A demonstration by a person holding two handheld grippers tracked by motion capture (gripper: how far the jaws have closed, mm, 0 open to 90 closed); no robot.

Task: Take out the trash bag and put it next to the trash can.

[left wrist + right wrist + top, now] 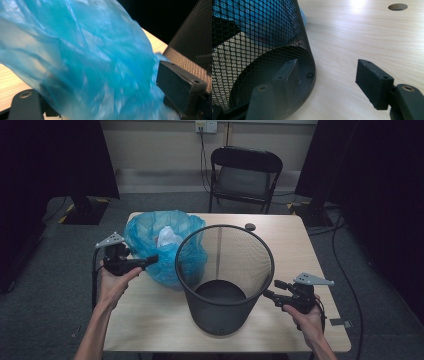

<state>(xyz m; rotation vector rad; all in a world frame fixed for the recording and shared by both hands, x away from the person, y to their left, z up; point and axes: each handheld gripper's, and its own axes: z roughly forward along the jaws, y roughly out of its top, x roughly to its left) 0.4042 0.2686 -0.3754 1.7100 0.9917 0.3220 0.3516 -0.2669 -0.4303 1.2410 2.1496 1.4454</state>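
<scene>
the blue bag (162, 245) looks light, soft and slippery, best pinched at its bunched rim, with the left hand-held gripper (150, 260) wide against it and the right hand-held gripper (270, 290) wide beside the stiff mesh bin (225, 270).

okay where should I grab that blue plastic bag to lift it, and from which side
Grip the blue bag at its gathered, crumpled top edge, coming from the left with the left gripper. The film there is loose enough to pinch, and the mesh bin blocks its right side.
</scene>
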